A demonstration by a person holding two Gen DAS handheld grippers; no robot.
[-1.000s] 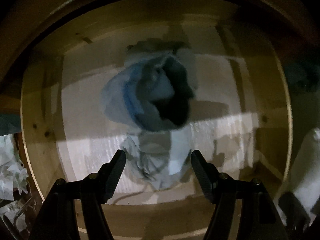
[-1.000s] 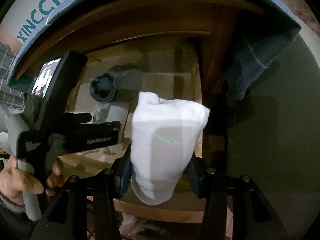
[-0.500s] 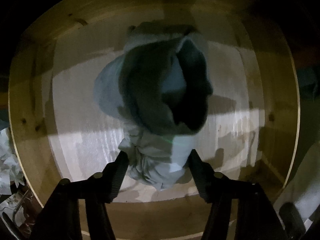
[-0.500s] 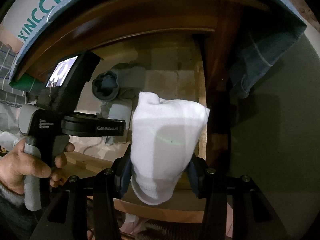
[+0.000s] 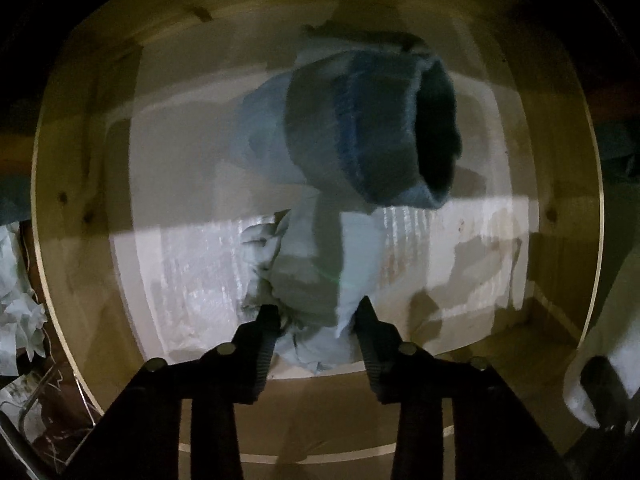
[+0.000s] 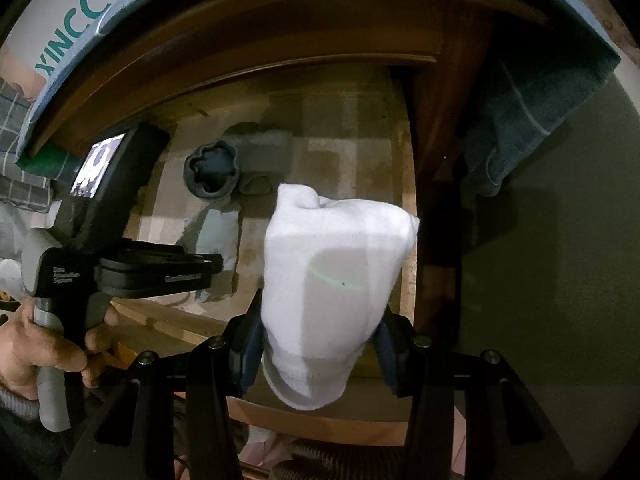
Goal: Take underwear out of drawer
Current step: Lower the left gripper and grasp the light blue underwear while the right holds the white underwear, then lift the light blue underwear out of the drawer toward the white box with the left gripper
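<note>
Two grippers are at work over one open wooden drawer point(image 5: 80, 184). Three bundles of cloth lie on its pale, light-streaked floor: one dark grey-blue roll point(image 5: 372, 128) with an open mouth, one folded grey piece point(image 6: 266, 148) behind it toward the back wall, and one pale blue-grey garment point(image 5: 316, 264), crumpled, toward the front edge. This pale garment looks like the underwear, though the dim light leaves its cut unclear, and it is still inside the drawer.

The left gripper point(image 5: 316, 316) points straight down into the drawer, and its jaws are closing with the near end of the pale garment between them; the two black fingers point(image 5: 266, 332) already touch the folds on either side. From the right wrist view one hand point(image 6: 36, 344) holds this tool by its grey handle, and one small lit screen point(image 6: 98, 164) sits on its back.

The right gripper point(image 6: 316, 332) is clenched on one white sock point(image 6: 336, 276), which stands up between its blue-padded fingers, outside the drawer's front.

The drawer belongs to a dark brown wooden cabinet point(image 6: 436, 128). One blue towel with pale stripes point(image 6: 516, 120) hangs over its top right corner, and one white box printed XINCCI point(image 6: 72, 8) sits on top. The room is dim, with a plain greenish wall point(image 6: 560, 280) to the right
</note>
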